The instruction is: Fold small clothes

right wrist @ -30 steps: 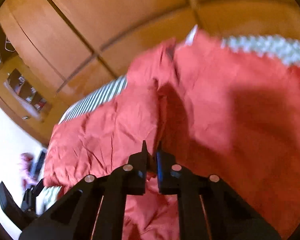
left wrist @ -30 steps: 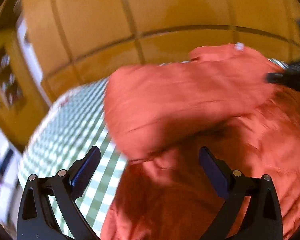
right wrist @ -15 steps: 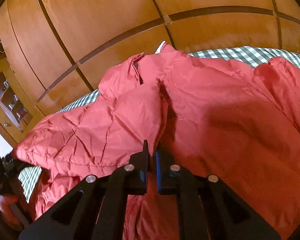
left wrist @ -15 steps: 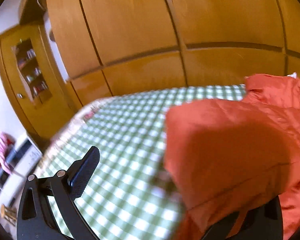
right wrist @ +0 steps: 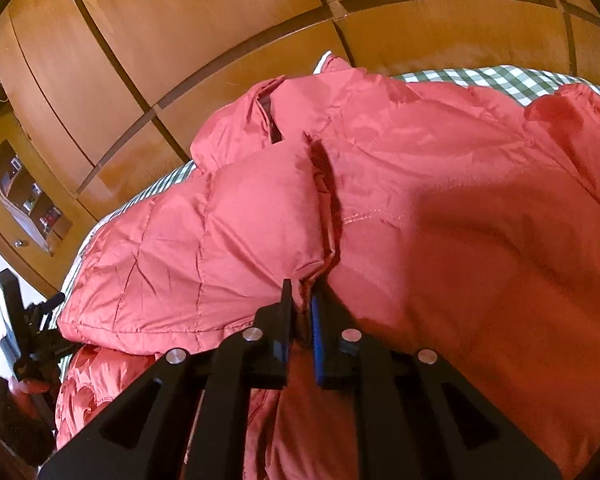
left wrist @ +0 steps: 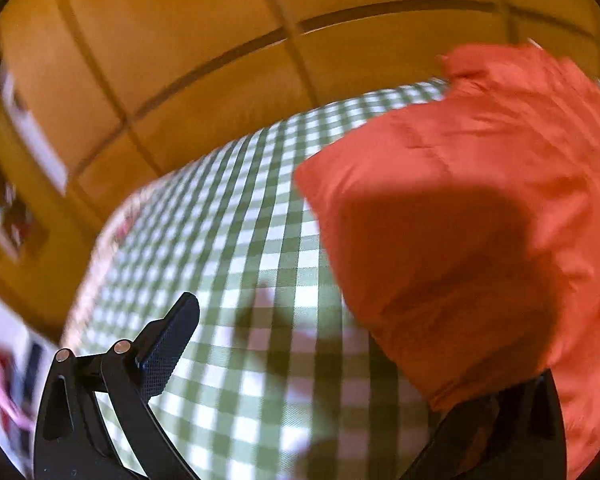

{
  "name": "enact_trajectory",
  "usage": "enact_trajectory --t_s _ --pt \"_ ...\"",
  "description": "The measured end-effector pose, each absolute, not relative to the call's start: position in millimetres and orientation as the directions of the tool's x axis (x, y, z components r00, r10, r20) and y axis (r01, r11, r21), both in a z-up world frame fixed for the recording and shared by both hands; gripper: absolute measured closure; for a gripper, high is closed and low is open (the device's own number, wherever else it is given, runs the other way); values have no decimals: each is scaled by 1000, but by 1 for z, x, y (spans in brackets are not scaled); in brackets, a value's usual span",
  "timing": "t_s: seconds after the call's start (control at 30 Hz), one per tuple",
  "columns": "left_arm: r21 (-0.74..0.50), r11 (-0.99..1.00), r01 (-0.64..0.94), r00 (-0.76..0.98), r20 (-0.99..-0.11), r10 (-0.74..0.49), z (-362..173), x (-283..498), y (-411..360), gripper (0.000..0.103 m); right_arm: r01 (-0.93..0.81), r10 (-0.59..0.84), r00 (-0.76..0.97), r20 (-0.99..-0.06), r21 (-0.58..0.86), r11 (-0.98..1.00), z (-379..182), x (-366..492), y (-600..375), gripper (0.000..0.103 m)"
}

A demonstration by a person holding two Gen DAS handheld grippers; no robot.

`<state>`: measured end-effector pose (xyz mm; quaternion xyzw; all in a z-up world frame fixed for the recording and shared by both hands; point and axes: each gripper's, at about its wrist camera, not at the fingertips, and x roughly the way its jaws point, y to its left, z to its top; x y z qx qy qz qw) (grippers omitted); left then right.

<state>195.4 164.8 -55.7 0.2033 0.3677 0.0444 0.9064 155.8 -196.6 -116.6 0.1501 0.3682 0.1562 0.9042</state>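
Observation:
A red quilted jacket [right wrist: 440,208] lies crumpled on the green-and-white checked cloth [left wrist: 236,248]. My right gripper [right wrist: 301,300] is shut on a fold of the jacket's edge, with fabric pinched between its pads. My left gripper [left wrist: 360,340] stands wide open over the checked cloth at the jacket's [left wrist: 460,208] left edge. Its left finger [left wrist: 172,336] is bare, and the jacket covers its right finger. The right wrist view shows the left gripper [right wrist: 20,320] at the far left, held by a hand [right wrist: 26,386].
Tall wooden wardrobe doors [right wrist: 228,36] stand close behind the cloth-covered surface. A wooden cabinet with small items on a shelf [right wrist: 24,196] is at the left. The checked cloth [right wrist: 480,76] also shows beyond the jacket at the back right.
My left gripper has moved left off the jacket, and now mostly checked cloth lies under it. The right gripper stays shut on the fold and has sunk a little with it.

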Motion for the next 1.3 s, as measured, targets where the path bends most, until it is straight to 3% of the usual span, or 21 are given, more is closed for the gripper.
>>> enact_trajectory --t_s 0.23,0.4,0.5,0.6,0.67,0.77,0.83,0.9,0.93,1.0,1.03,1.07,1.13,1.2,1.3 --pt "460 877 137 754 -622 209 -42 185 163 3 -191 405 668 -624 382 904 -117 157 -193 90" --pt "17 999 -38 642 -766 37 -28 208 208 3 -216 411 665 -624 365 905 -115 156 -187 76" --pt "28 999 16 537 -843 15 -42 211 206 3 -218 397 667 -630 345 913 -114 154 -184 74" --pt "-2 997 75 528 -848 -42 -38 193 201 4 -217 394 666 -634 341 915 -115 154 -184 73" --pt "65 990 127 531 -847 -12 -36 180 190 4 -217 387 664 -639 331 918 -115 156 -182 73" --pt "360 912 197 612 -772 173 -39 162 164 4 -225 384 663 -643 319 921 -114 156 -180 72" --pt "620 753 222 733 -615 291 -45 155 145 3 -227 379 663 -645 309 923 -114 156 -178 72" --pt "735 661 153 785 -496 371 -51 157 134 3 -226 377 663 -646 308 924 -114 156 -179 71" --pt "699 701 143 762 -529 373 -49 164 137 3 -223 377 664 -646 310 924 -114 156 -179 72" --pt "484 867 117 666 -686 293 -43 179 157 3 -222 381 664 -644 317 922 -115 157 -181 71" --pt "274 956 107 589 -792 161 -39 185 175 4 -222 382 664 -643 319 921 -115 156 -181 71" --pt "121 988 92 545 -837 52 -37 188 187 4 -223 384 664 -641 321 921 -115 156 -181 71" --pt "-273 962 10 491 -837 -243 -37 185 223 4 -226 389 662 -640 325 918 -115 157 -182 70" --pt "-490 870 -58 473 -781 -409 -42 177 246 4 -230 392 661 -639 325 917 -115 157 -181 68" --pt "-595 801 -65 445 -736 -510 -44 167 259 4 -231 391 662 -640 322 918 -115 157 -180 67"
